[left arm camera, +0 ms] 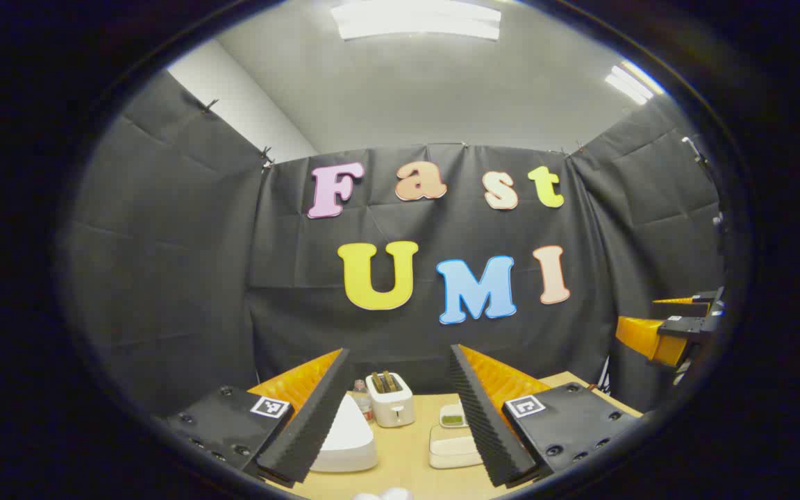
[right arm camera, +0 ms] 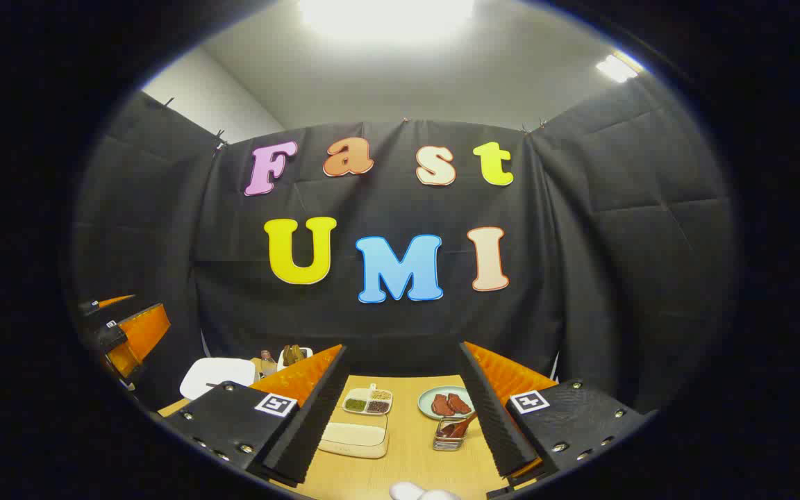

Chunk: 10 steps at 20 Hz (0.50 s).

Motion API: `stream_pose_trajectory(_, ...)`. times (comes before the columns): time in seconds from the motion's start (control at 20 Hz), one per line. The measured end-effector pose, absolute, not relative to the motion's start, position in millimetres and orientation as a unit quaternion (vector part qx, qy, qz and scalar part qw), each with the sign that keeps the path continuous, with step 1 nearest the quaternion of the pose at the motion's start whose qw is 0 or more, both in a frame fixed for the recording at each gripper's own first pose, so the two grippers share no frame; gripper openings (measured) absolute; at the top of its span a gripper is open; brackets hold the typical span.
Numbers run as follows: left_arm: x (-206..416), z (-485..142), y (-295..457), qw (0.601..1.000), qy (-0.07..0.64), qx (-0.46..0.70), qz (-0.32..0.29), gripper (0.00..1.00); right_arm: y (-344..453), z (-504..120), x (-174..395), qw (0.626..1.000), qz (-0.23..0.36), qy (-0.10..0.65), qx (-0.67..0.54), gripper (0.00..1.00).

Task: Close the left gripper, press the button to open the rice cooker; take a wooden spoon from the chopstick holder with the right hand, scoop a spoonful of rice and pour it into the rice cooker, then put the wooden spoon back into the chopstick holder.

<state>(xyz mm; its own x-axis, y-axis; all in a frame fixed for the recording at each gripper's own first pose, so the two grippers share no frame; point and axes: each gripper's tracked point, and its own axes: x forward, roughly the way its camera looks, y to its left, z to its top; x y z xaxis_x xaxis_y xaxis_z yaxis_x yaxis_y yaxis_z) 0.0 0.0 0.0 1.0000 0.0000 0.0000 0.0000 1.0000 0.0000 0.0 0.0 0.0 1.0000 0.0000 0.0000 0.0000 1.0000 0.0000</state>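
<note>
Both my left tongs (left arm camera: 400,410) and right tongs (right arm camera: 403,410) gape empty; pressing the cooker (left arm camera: 344,437) unclosed risks slipping off its button.

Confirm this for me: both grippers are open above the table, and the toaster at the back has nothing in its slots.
One thing is wrong: the toaster is not empty. The left gripper view shows brown slices standing in its slots. The rest holds: the left gripper and the right gripper both have their fingers spread wide above the table.
</note>
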Motion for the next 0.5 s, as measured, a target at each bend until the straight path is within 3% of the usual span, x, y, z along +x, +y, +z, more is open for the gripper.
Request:
stream_pose_trajectory(0.15, 5, -2, 10, 1.0, 0.004, -0.013, 0.002, 0.97, 8, -2, 0, 1.0, -0.001, 0.005, -0.003, 0.95)
stream_pose_trajectory(0.5, 8, 3, 18, 1.0, -0.009, -0.009, 0.001, 0.94, 7, -3, 0, 1.0, -0.018, 0.011, -0.002, 0.95)
